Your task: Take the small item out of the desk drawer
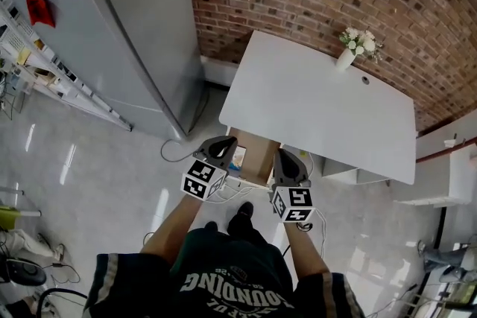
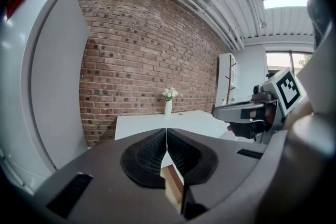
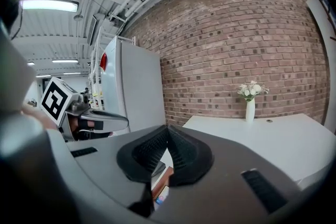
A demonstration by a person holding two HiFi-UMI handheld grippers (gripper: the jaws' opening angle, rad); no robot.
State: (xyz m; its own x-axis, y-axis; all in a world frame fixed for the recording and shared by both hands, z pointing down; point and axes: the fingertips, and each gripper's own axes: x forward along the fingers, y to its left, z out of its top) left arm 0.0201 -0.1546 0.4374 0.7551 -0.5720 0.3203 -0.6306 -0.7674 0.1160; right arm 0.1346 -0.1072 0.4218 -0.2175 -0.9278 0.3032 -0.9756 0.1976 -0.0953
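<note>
Arms out, a person holds the left tongs (image 1: pixel 218 148) and the right tongs (image 1: pixel 290 164) side by side, both pressed fully closed and gripping nothing. Just ahead of the tips, and between them, a brown wooden drawer unit (image 1: pixel 257 156) sits under the near edge of the white rectangular table (image 1: pixel 320 108). A small blue-and-white object (image 1: pixel 238 156) shows at the unit's left side, nearer the left tongs. Whether that is the item sought, or whether the drawer is open, cannot be told. The task appears to be at its start: the drawer is not yet reached, and the item is yet to be gripped and lifted out.
</note>
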